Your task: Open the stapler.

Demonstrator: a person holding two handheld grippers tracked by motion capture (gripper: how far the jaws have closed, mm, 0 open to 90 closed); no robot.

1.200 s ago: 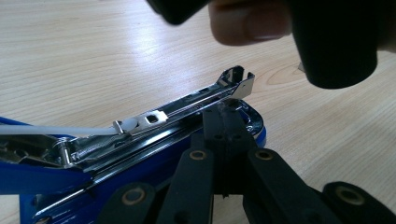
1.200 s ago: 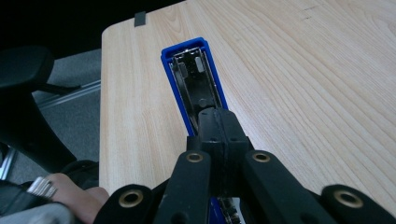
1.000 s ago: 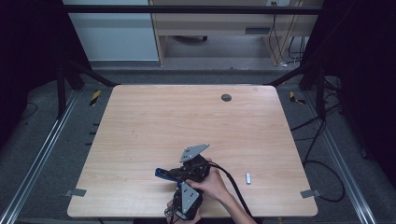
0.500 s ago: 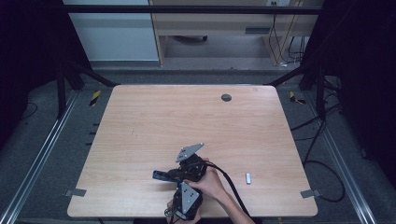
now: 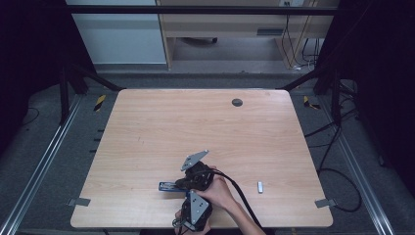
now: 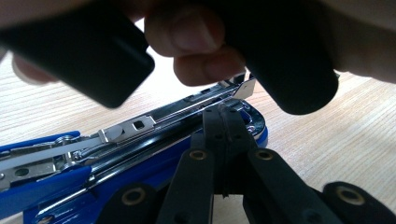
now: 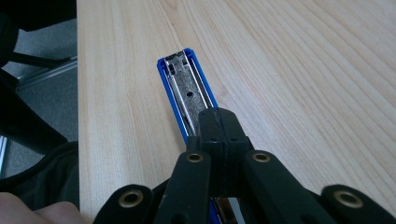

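Note:
A blue stapler (image 5: pixel 167 186) lies swung open near the table's front edge, its metal staple channel (image 7: pixel 187 93) bared. My right gripper (image 7: pixel 217 115) is shut, and its joined tips rest over the channel, pointing along it toward the table's left edge. In the high view the right gripper (image 5: pixel 182 184) comes in from the right, held by a hand (image 5: pixel 220 193). My left gripper (image 6: pixel 224 109) is shut too, with its tips against the stapler's metal rail (image 6: pixel 140 125). From above, the left gripper (image 5: pixel 192 197) sits just nearer the front edge.
A small silver strip (image 5: pixel 260 186) lies on the wooden table (image 5: pixel 205 127) right of the hands. A dark round grommet (image 5: pixel 237 102) sits at the far middle. Cables (image 5: pixel 337 147) trail on the floor at the right, and metal rails (image 5: pixel 44 166) run along the left.
The right gripper and its grey plate have drifted slightly left over the stapler. The left gripper has stayed put.

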